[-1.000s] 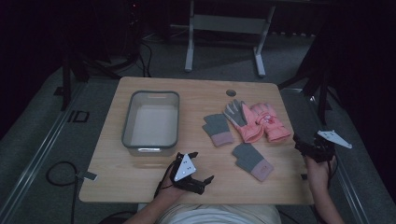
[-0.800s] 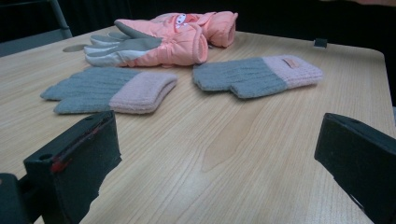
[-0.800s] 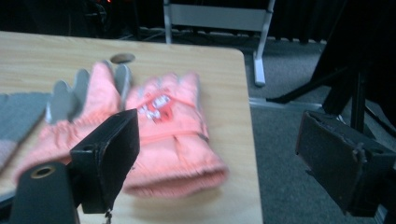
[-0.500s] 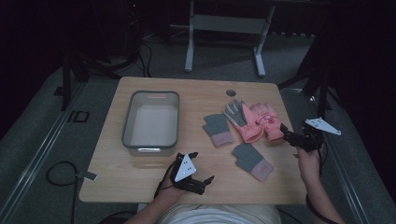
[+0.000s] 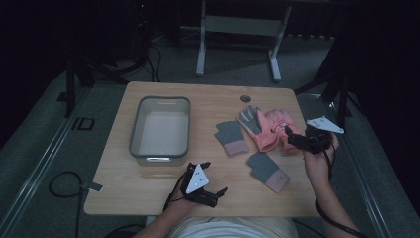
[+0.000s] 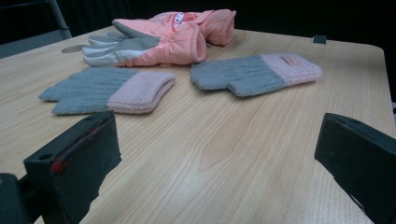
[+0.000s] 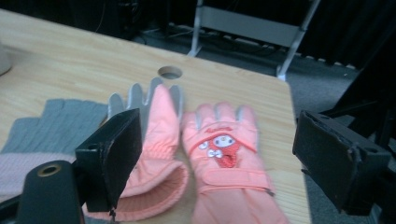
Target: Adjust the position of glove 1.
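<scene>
Right gripper: the right gripper (image 5: pixel 297 140) hangs over the table's right side, jaws spread wide with nothing between them, its tips just at the cuffs of the pink padded ski gloves (image 5: pixel 271 129).
Right gripper view: one pink glove bears a cartoon face patch (image 7: pixel 219 142) on its back and the other lies palm up with grey fingers, detail too small to read from the high view.
Left gripper: the left gripper (image 5: pixel 212 181) rests low at the near edge of the light wooden table (image 5: pixel 148 183), jaws wide apart and empty.
Left gripper view: two grey knitted mittens with pink cuffs (image 6: pixel 105 88) (image 6: pixel 257 72) lie flat ahead of the jaws, the pink pair behind them.
High view: a grey rectangular plastic tub (image 5: pixel 161 130) sits left of the gloves, well apart from both grippers.
Mittens: one lies just left of the pink pair, the other nearer the person.
</scene>
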Demonstrator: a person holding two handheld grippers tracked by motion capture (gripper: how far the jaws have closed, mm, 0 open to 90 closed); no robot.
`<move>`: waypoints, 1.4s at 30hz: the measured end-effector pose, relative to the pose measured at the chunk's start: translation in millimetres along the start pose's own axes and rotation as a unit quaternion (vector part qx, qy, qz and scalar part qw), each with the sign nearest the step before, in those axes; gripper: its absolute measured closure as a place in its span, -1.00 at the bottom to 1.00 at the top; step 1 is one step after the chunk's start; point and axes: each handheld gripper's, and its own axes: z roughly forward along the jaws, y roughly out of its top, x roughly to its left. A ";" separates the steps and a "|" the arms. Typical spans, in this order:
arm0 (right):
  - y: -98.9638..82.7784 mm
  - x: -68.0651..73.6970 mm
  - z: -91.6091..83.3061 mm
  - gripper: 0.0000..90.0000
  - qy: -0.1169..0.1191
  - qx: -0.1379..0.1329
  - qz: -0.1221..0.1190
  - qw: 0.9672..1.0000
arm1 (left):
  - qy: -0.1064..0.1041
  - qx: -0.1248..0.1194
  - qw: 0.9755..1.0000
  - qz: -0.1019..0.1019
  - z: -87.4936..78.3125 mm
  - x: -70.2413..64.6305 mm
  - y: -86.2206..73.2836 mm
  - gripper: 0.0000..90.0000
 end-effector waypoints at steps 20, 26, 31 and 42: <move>17.0 42.6 31.1 -0.75 0.120 0.007 0.009 0.993 | -0.003 0.001 1.000 0.000 0.1 0.2 0.1 -1.00; 16.5 54.1 41.4 -0.62 0.136 0.009 -0.013 0.991 | -0.002 0.000 1.000 -0.002 0.0 0.5 0.0 -1.00; 17.3 61.3 50.1 -0.44 0.154 0.008 -0.018 0.988 | -0.002 0.000 1.000 -0.002 0.0 0.6 0.0 -1.00; 14.9 82.4 75.7 -0.21 0.174 0.021 -0.045 0.983 | -0.003 -0.002 1.000 -0.003 -0.2 0.7 -0.2 -1.00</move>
